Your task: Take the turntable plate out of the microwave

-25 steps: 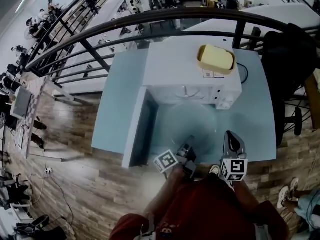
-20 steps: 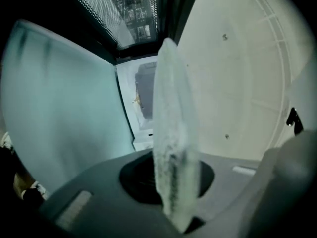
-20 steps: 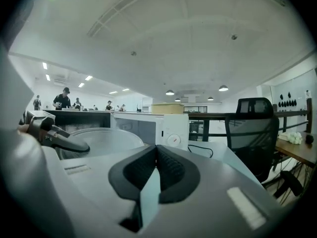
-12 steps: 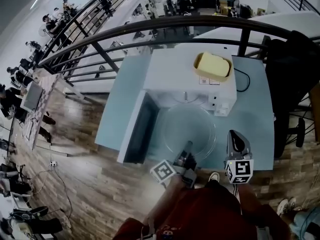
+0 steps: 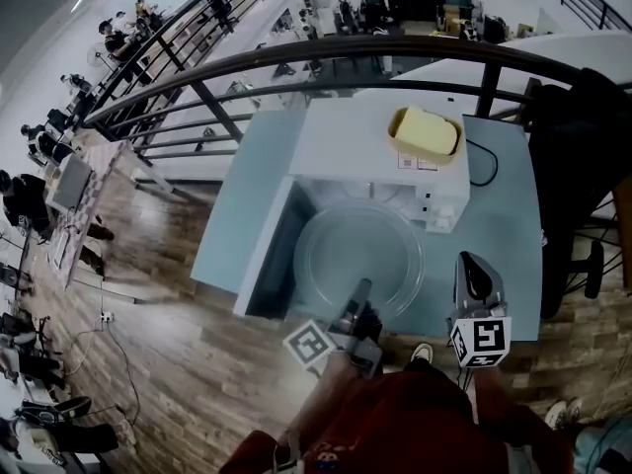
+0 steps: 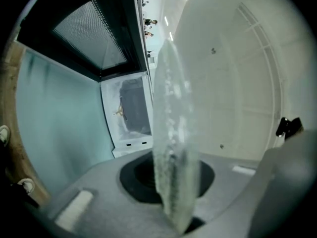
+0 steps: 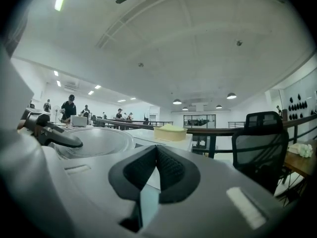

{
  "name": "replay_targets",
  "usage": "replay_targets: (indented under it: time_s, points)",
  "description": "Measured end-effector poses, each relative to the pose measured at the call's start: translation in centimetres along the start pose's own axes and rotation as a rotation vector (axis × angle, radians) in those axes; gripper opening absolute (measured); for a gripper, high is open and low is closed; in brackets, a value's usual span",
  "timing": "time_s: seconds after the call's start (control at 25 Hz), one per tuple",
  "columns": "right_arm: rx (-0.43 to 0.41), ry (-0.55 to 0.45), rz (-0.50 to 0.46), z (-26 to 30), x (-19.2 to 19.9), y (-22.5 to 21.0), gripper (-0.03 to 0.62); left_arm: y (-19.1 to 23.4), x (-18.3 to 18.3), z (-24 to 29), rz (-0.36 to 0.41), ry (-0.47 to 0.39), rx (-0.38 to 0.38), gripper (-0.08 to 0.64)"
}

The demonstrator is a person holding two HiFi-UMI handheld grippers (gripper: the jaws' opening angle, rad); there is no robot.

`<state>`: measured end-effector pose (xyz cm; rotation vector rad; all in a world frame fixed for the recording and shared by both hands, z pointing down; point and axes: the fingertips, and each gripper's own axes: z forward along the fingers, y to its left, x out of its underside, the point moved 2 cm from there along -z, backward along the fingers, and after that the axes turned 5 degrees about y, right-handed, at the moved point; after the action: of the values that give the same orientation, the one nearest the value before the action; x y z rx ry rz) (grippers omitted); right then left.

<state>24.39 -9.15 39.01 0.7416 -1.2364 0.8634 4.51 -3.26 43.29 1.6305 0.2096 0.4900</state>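
My left claw (image 5: 361, 286) pinches the turntable plate (image 5: 357, 250) by its near rim, to hold it flat, I'd judge, just outside the microwave (image 5: 375, 146), over the counter's (image 5: 509, 225) front edge. My right claw (image 5: 472, 263) hangs beside it, closed and empty.

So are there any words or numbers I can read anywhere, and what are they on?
No words or numbers can be read.
Stickers on the microwave top: too small and blurred to read.
Squares on the left marker cube and right marker cube: black-and-white patterns, no words.
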Motion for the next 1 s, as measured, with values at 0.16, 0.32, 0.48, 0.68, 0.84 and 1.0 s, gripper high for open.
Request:
replay_targets:
  time_s: [0.16, 0.32, 0.48, 0.68, 0.84, 1.0]
  points:
    - [-0.002, -0.012, -0.011, 0.1, -0.6, 0.5, 0.000, -0.8, -0.5, -0.3, -0.009, -0.011, 0.022, 0.023]
    - [0.000, -0.014, -0.017, 0.2, -0.9, 0.8, 0.000, -1.3, -0.8, -0.3, -0.002, -0.011, 0.042, 0.023]
    - [0.013, -0.017, -0.021, 0.0, -0.9, 0.7, 0.000, -1.6, -0.8, -0.2, -0.003, -0.006, 0.056, 0.023]
    - [0.021, -0.014, -0.023, 0.0, -0.8, 0.8, 0.000, -1.7, -0.8, 0.0, -0.018, 0.000, 0.056, 0.023]
    - [0.023, -0.017, -0.018, -0.1, -0.9, 0.7, 0.000, -1.7, -0.8, 0.0, -0.018, 0.002, 0.060, 0.023]
    - [0.018, -0.025, -0.017, -0.1, -0.8, 0.6, 0.000, -1.4, -0.8, 0.1, -0.023, 0.002, 0.059, 0.023]
